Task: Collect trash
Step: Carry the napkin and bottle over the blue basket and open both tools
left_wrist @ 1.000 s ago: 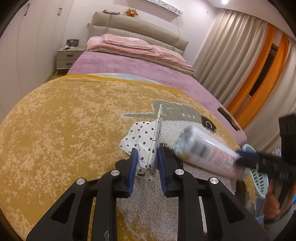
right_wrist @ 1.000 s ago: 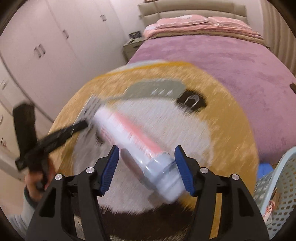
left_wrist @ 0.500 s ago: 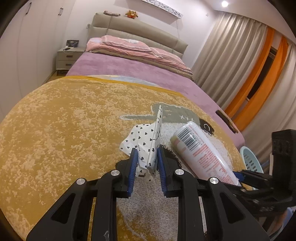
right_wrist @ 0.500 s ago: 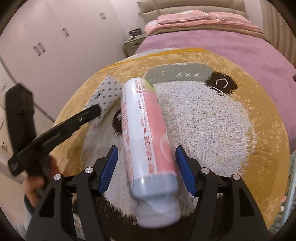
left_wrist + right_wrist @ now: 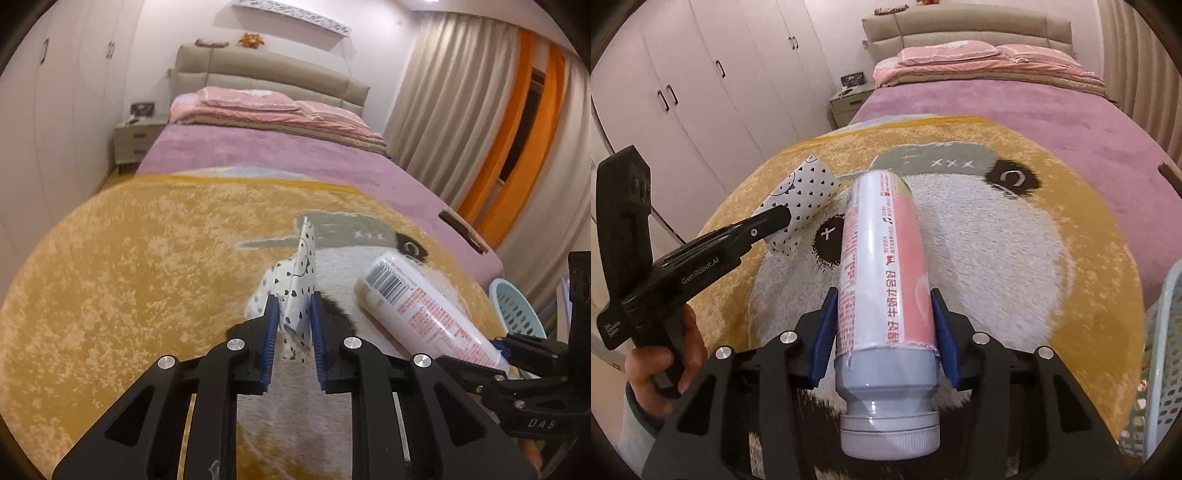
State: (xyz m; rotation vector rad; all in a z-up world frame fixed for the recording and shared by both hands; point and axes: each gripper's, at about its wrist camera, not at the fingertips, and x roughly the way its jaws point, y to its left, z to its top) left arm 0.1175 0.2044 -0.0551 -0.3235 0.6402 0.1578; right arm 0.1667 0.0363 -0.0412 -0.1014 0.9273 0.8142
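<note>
Trash was held in both grippers above a bear rug [image 5: 1015, 258] on the bed: the left gripper [image 5: 291, 325] clamped a heart-print carton [image 5: 297, 295], the right gripper [image 5: 882, 332] a bottle [image 5: 882, 258]. Next, judging by the basket [image 5: 1160, 369] at right, each needed carrying over and releasing.

The left tool [image 5: 291, 328] is gripping a folded wrapper [image 5: 295, 295] over the rug [image 5: 129, 277], the bottle [image 5: 886, 302] in the right tool [image 5: 882, 332] lying just to its right; the basket [image 5: 517, 310] is sitting farther right, the bed [image 5: 280, 158] stretching behind
</note>
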